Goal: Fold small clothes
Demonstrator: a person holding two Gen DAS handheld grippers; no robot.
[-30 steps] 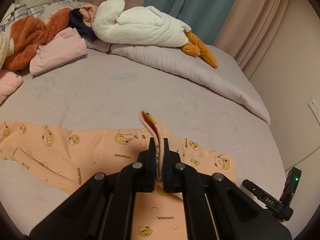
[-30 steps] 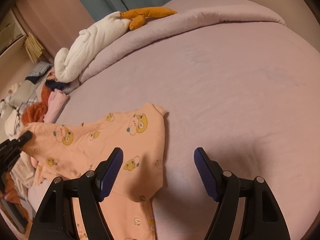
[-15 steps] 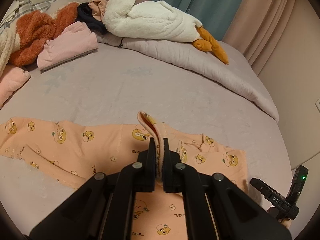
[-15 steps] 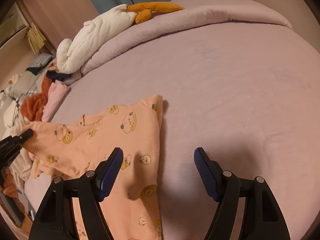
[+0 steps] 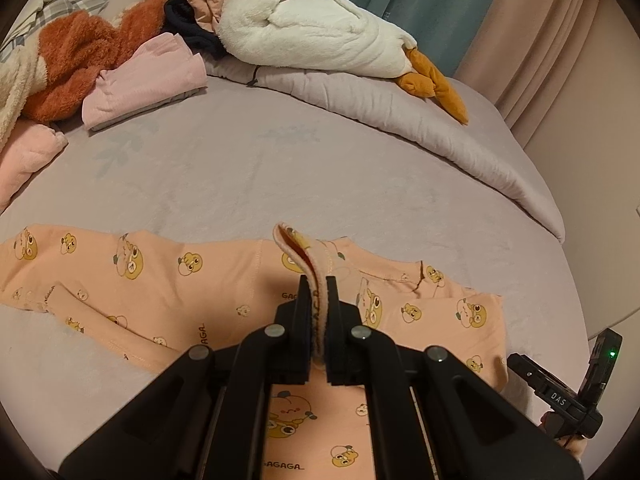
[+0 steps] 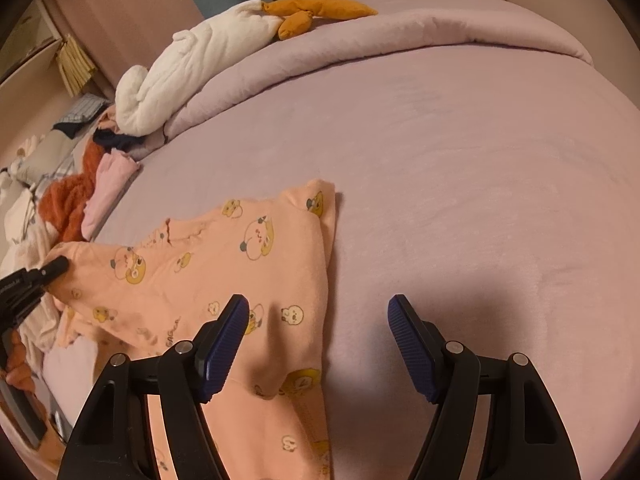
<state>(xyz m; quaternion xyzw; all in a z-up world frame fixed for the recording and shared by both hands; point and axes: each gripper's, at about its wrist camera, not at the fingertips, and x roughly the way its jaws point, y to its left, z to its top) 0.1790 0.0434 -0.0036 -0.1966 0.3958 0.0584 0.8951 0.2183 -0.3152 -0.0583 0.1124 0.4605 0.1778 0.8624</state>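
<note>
A small peach garment printed with cartoon ducks lies spread on the pink bed sheet. My left gripper is shut on a raised fold of this peach garment, which sticks up between the fingers. In the right wrist view the same peach garment lies to the left, its right edge folded under. My right gripper stands open above that edge, with nothing between its blue pads. The left gripper's tip shows at the far left there, holding the cloth.
A white plush goose with orange feet lies on a rolled lilac duvet at the back. A folded pink garment, an orange fluffy item and other clothes are piled at the back left. Curtains hang behind.
The left gripper has carried the pinched fold a little forward and down, so more garment is spread out. In the right wrist view the garment's right edge has shifted and doubled under.
</note>
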